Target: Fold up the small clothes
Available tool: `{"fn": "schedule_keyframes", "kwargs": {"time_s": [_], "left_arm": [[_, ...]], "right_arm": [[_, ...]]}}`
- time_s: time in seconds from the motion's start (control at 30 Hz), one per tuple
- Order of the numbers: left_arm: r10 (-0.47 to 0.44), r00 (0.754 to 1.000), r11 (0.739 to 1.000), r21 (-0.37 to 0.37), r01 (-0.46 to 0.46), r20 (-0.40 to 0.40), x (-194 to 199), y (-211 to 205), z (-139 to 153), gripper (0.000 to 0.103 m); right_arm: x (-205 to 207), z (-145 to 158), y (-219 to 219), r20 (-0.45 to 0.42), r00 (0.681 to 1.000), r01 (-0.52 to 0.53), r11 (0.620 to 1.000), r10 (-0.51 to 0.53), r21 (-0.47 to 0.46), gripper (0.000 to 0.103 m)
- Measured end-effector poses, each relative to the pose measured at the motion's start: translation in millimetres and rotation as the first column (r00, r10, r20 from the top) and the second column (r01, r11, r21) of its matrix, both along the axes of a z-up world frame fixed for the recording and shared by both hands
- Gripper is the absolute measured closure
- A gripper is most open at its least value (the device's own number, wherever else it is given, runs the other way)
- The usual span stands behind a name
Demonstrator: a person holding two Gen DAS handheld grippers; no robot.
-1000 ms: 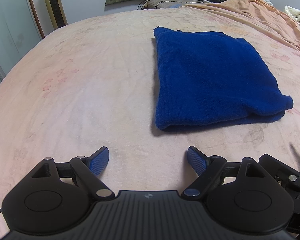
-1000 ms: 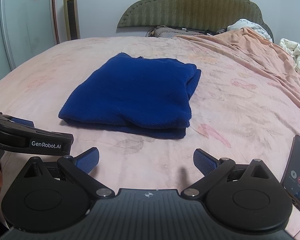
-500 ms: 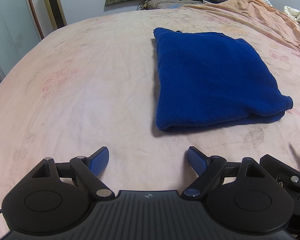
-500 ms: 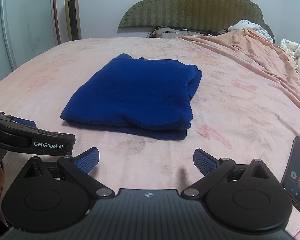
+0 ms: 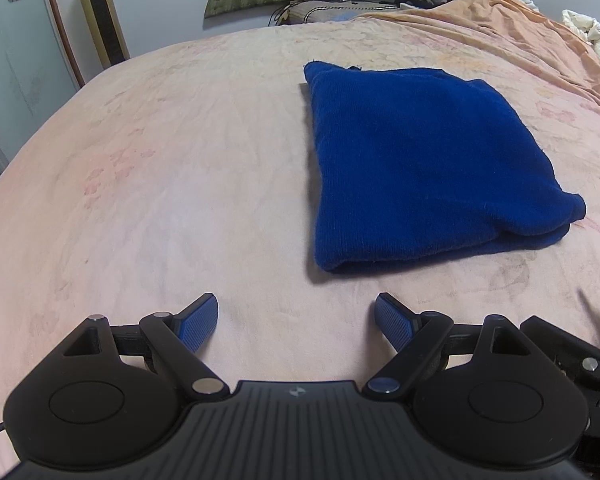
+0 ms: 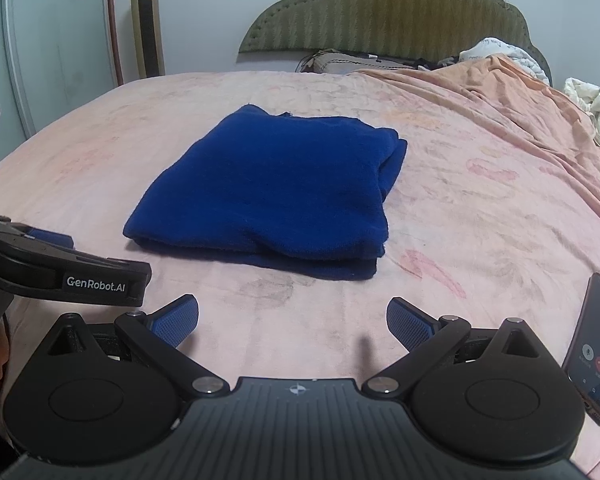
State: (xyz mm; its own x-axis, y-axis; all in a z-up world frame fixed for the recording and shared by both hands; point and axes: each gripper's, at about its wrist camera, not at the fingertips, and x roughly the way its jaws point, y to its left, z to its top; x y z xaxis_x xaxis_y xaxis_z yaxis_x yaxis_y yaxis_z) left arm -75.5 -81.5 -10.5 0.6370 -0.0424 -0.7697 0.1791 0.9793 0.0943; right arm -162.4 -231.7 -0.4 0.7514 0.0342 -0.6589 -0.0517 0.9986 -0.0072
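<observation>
A dark blue garment [image 5: 416,164] lies folded into a flat rectangle on the pink bedsheet [image 5: 160,184]; it also shows in the right wrist view [image 6: 276,188]. My left gripper [image 5: 296,322] is open and empty, low over the sheet, short of the garment's near left corner. My right gripper [image 6: 292,322] is open and empty, just short of the garment's near edge. The left gripper's body [image 6: 64,276] shows at the left of the right wrist view.
A phone [image 6: 594,356] with a lit screen lies on the bed at the near right. A rumpled orange blanket [image 6: 520,120] covers the bed's right side. A green headboard [image 6: 388,12] and pillows stand at the far end. A gold tower fan [image 6: 146,24] stands at the back left.
The right wrist view has drawn slightly closer to the garment and shifted a little. The left gripper has barely moved. Both grippers stay open.
</observation>
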Motion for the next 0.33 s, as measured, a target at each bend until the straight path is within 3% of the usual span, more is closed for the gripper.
{"fn": "schedule_keyframes", "kwargs": {"time_s": [0.33], "left_arm": [[-0.04,0.999,0.999,-0.002,0.04,0.025,8.3,4.1,0.1,0.017]], "right_arm": [[3.0,10.0,-7.5,-0.003,1.0,-0.025,0.998,0.025,0.062,0.001]]}}
